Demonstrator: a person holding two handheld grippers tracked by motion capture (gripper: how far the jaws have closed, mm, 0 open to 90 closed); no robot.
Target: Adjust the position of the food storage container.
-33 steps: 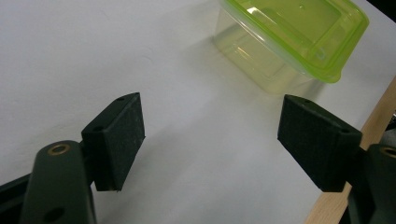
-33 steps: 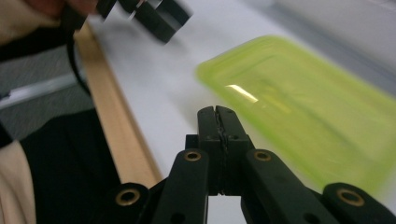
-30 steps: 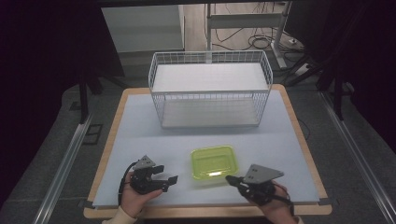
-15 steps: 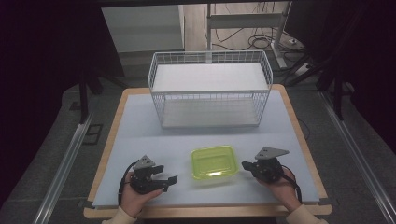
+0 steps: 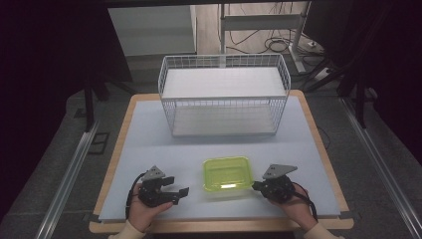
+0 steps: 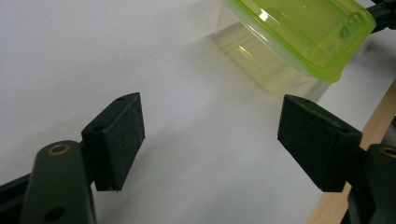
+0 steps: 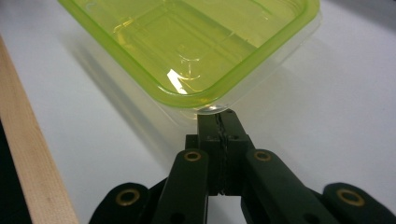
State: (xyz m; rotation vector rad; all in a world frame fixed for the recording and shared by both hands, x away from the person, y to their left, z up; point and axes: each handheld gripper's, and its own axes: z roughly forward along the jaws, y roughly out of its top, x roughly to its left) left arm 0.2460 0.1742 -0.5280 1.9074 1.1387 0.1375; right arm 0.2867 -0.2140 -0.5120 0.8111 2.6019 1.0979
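Observation:
A clear box with a lime-green lid (image 5: 226, 174) sits on the white mat near the front edge. My right gripper (image 5: 256, 186) lies just right of the box, shut with nothing between its jaws. In the right gripper view its closed tips (image 7: 219, 122) sit against the box (image 7: 196, 42) just under a corner of the lid rim. My left gripper (image 5: 178, 192) rests on the mat left of the box, apart from it, and stands open. In the left gripper view its two pads (image 6: 119, 140) stand wide apart over bare mat, with the box (image 6: 299, 32) farther off.
A white wire basket (image 5: 224, 94) stands at the back of the table, its open top upward. The wooden table edge (image 5: 219, 226) runs close in front of both hands. Bare mat lies between the basket and the box.
My right gripper has shifted rightwards from the box's front right corner and sunk to the box's right side. The left gripper and the box have stayed put.

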